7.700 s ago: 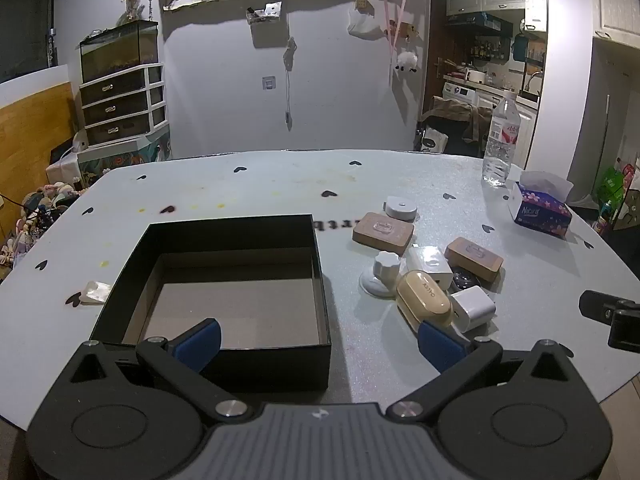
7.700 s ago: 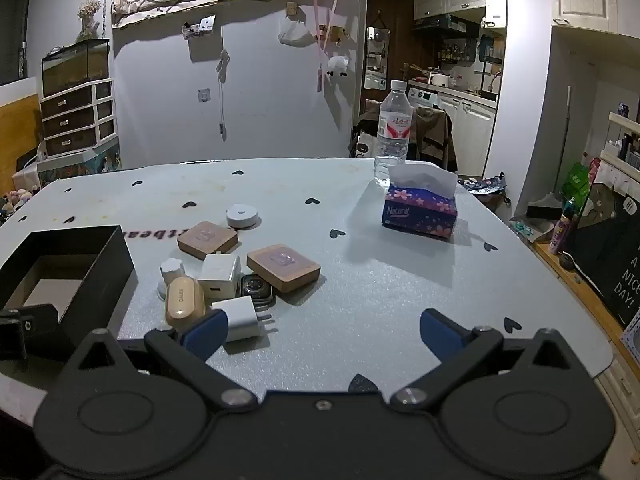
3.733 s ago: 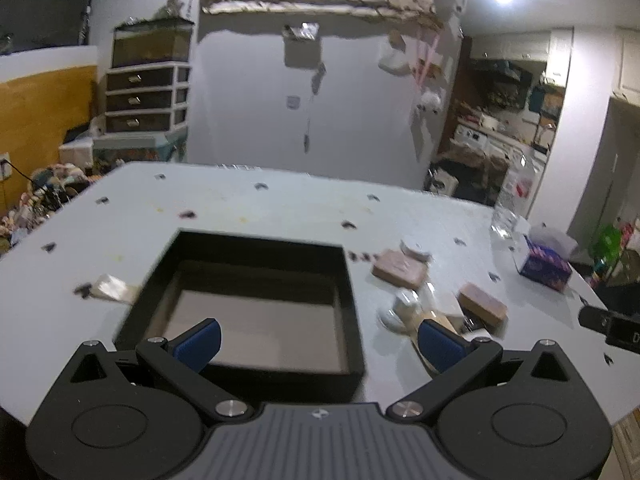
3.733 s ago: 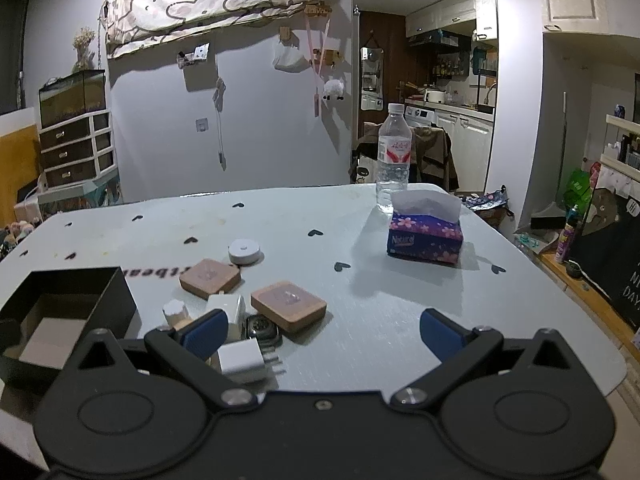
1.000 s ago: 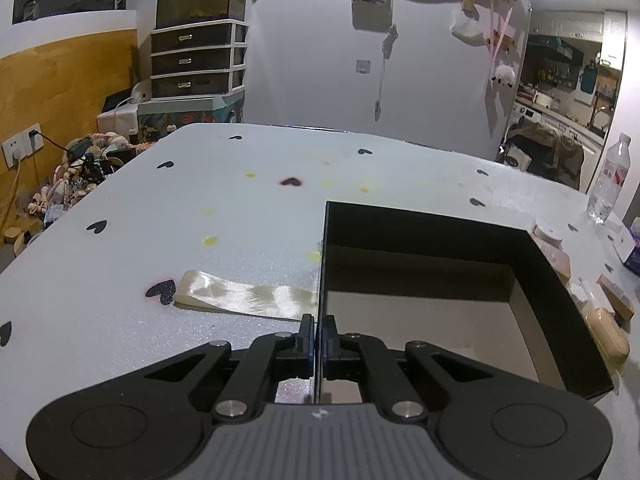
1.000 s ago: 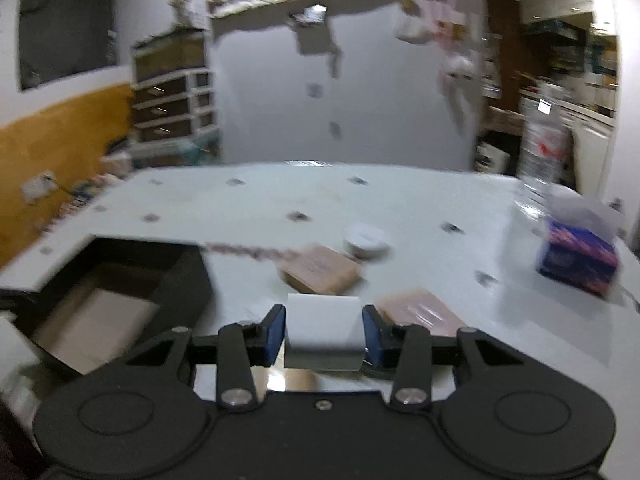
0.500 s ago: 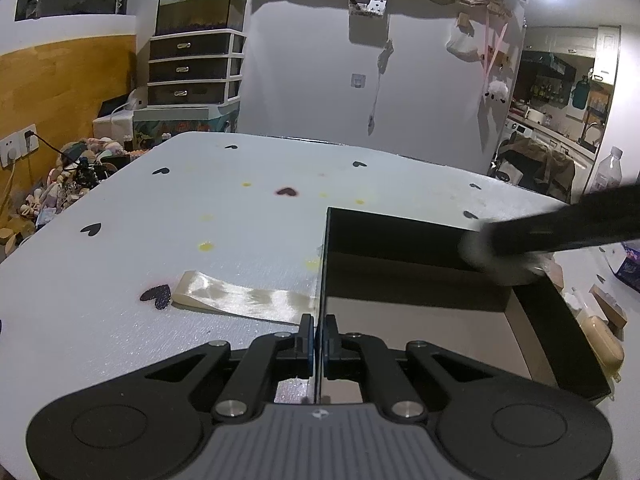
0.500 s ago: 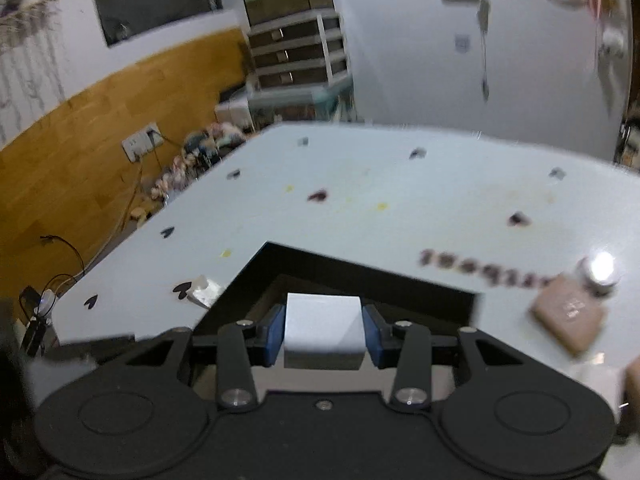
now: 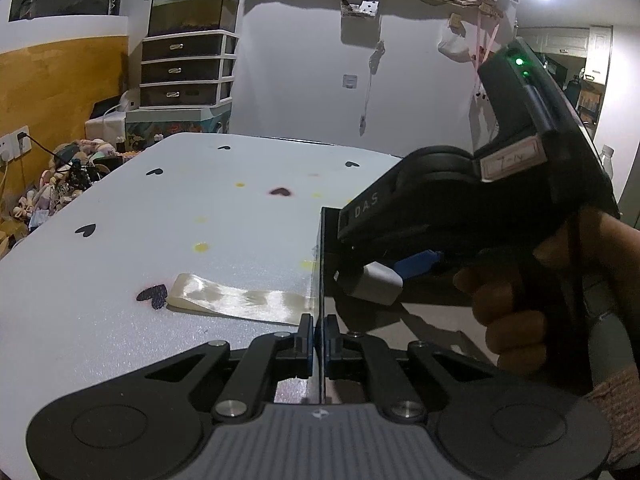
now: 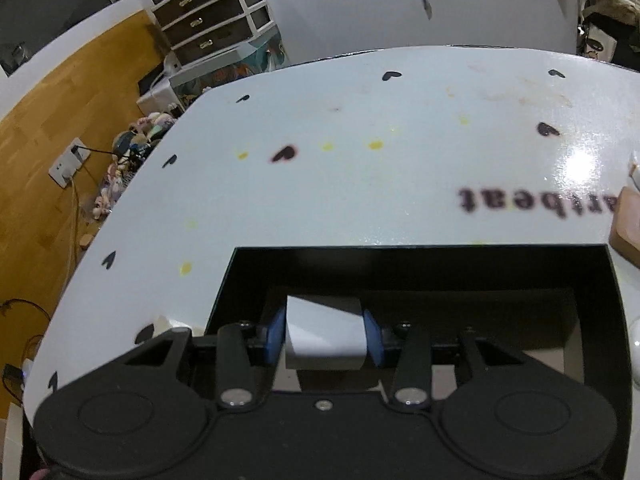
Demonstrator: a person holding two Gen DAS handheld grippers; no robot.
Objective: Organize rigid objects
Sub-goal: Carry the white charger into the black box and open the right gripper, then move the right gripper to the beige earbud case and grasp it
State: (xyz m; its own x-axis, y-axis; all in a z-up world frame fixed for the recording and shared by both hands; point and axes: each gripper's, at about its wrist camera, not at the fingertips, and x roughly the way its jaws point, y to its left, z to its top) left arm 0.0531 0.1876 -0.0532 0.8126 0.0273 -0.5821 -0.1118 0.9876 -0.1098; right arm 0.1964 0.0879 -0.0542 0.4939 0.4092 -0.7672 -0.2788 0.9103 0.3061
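An open black box with a brown floor sits on the white table. My left gripper is shut on the box's left wall, pinching its thin edge. My right gripper is shut on a white charger cube and holds it inside the box, above the floor near the left wall. In the left wrist view the right gripper reaches into the box from the right with the cube in its blue pads.
A cream ribbon strip lies on the table against the box's left side. A tan flat case lies right of the box. Drawers and floor clutter stand beyond the table's far left edge.
My right gripper has carried the white cube from above the box's far rim down into the box. My left gripper has stayed clamped on the box wall.
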